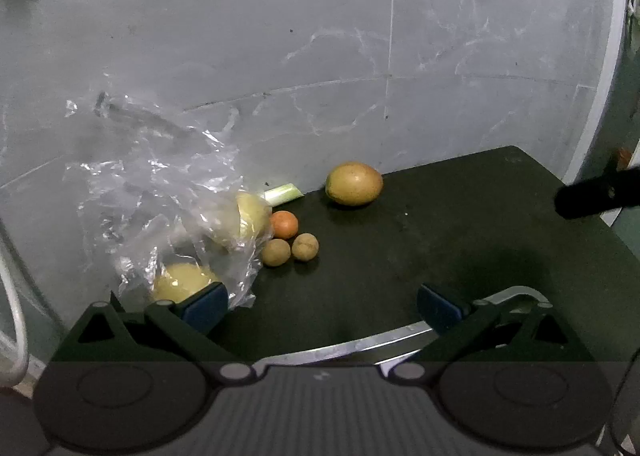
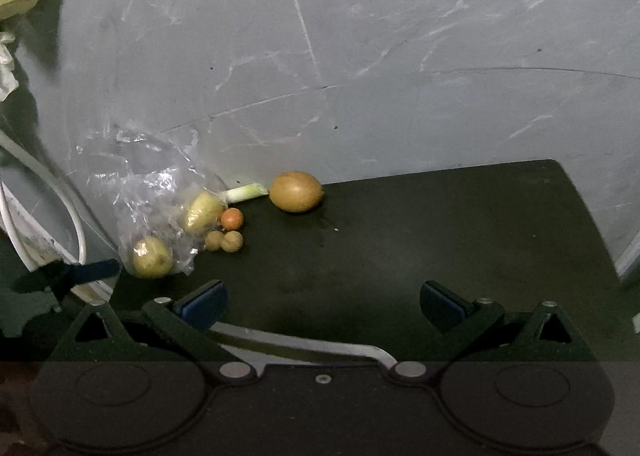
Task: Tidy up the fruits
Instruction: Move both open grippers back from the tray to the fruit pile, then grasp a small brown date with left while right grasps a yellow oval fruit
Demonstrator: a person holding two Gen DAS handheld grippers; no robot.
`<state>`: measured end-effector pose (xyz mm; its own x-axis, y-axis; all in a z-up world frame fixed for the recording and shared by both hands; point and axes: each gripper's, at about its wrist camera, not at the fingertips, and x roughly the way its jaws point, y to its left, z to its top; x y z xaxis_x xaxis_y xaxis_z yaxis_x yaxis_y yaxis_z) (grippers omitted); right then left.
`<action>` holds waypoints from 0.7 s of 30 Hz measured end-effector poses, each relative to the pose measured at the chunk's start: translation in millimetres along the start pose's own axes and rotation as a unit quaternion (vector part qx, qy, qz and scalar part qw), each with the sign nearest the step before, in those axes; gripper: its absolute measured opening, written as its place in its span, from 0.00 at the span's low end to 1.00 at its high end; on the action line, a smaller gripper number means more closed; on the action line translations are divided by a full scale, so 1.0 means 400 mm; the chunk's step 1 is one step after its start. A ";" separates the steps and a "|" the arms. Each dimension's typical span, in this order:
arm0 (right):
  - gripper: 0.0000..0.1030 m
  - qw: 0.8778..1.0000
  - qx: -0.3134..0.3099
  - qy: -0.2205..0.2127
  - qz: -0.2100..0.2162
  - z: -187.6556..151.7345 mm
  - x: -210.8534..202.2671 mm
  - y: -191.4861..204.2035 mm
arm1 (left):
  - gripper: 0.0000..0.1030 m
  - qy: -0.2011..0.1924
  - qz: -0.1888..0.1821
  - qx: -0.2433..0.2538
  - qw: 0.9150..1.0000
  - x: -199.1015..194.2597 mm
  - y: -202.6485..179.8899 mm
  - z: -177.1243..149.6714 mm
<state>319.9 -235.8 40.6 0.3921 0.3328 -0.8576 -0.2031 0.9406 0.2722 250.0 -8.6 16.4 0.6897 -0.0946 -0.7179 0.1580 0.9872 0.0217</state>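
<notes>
A mango lies at the far edge of a dark table. To its left sit a small orange fruit and two small brown fruits. A clear plastic bag holds two yellow fruits. My left gripper is open, its left pad beside the bag. My right gripper is open over bare table. Neither holds anything.
A pale green stalk lies behind the fruits. Grey marbled floor lies beyond the table. A metal rim runs along the near edge. White tubing stands at left. The right gripper's finger shows at right; the left one at left.
</notes>
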 end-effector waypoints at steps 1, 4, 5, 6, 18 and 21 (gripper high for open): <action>0.99 1.000 -0.004 0.002 0.000 0.003 0.014 0.008 | 0.99 0.001 -0.002 0.001 1.000 0.005 0.001 -0.002; 0.99 1.000 -0.014 0.007 0.002 0.014 0.055 0.024 | 0.99 0.002 -0.009 0.007 1.000 0.022 0.005 -0.008; 0.99 1.000 -0.016 0.009 0.003 0.016 0.071 0.029 | 0.99 0.001 -0.011 0.011 1.000 0.027 0.005 -0.010; 0.99 1.000 -0.018 0.010 0.003 0.017 0.087 0.034 | 0.99 -0.001 -0.014 0.017 1.000 0.034 0.005 -0.011; 0.99 0.999 -0.043 0.014 0.010 0.081 0.273 0.037 | 0.99 -0.033 -0.021 0.127 0.991 0.127 -0.026 0.020; 0.99 0.998 -0.052 0.012 0.013 0.103 0.305 0.036 | 0.99 -0.034 -0.028 0.134 0.990 0.159 -0.019 0.035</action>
<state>401.9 -178.9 -42.2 0.3644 0.3537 -0.8614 -0.3053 0.9193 0.2483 302.6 -23.8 -19.9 0.7193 -0.1659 -0.6746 0.3734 0.9112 0.1740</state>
